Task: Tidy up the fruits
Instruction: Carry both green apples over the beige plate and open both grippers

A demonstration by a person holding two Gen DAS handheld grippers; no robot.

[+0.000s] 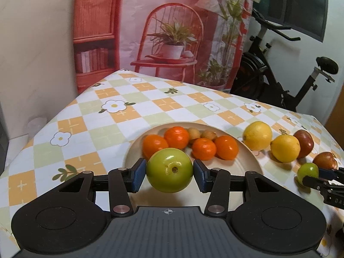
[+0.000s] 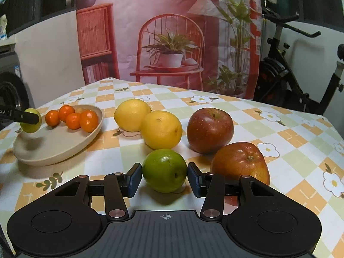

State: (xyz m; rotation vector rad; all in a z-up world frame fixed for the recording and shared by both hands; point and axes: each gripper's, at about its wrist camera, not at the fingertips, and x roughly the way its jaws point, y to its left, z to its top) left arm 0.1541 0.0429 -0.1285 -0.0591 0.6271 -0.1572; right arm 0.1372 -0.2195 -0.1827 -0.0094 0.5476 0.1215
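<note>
My left gripper (image 1: 169, 173) is shut on a green fruit (image 1: 169, 169) and holds it above the near rim of a beige plate (image 1: 247, 163). The plate holds several oranges (image 1: 179, 137) and small brown fruits (image 1: 194, 133). In the right wrist view the same held fruit (image 2: 30, 120) hangs over the plate (image 2: 60, 150). My right gripper (image 2: 164, 177) has its pads against a second green fruit (image 2: 164, 169) that rests on the tablecloth. Two lemons (image 2: 161, 129) and two red apples (image 2: 209, 129) lie beside it.
The table has a checked flower-print cloth (image 1: 107, 116). An exercise bike (image 1: 279, 81) stands at the back right and a printed backdrop (image 1: 172, 32) hangs behind the table. The table's right edge runs close to the apples.
</note>
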